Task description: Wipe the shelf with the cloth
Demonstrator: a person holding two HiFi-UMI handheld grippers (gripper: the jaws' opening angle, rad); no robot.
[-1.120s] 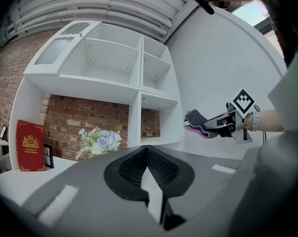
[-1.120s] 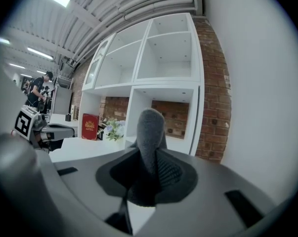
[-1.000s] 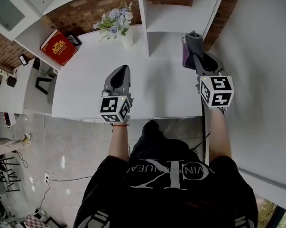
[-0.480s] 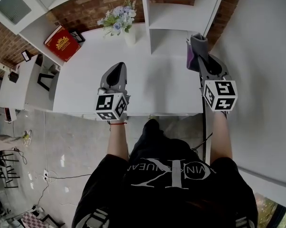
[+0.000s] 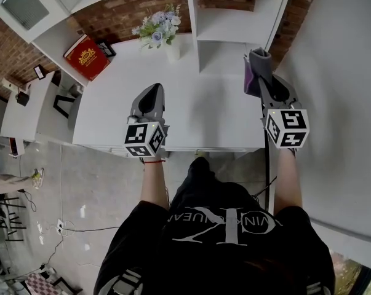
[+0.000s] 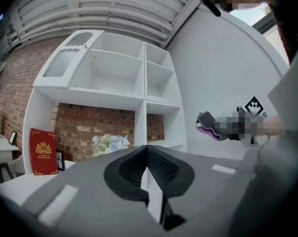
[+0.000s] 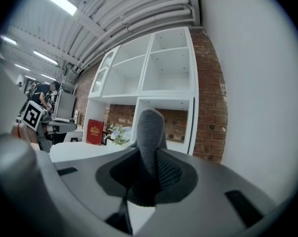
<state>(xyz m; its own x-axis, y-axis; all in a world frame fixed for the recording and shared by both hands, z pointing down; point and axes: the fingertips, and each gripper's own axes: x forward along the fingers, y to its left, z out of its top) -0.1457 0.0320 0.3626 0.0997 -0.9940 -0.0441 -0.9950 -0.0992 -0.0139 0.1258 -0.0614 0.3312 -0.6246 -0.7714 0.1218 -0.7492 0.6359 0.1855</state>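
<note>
My right gripper is clamped on the grey cloth, seemingly purple underneath, over the white table's far right corner just near of the shelf, while my left gripper hovers closed and empty further left.

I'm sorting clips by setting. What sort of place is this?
Likely a staged home corner inside an industrial hall: white shelf unit against a brick wall, flowers and a red book, yet bare ceiling pipes overhead.
</note>
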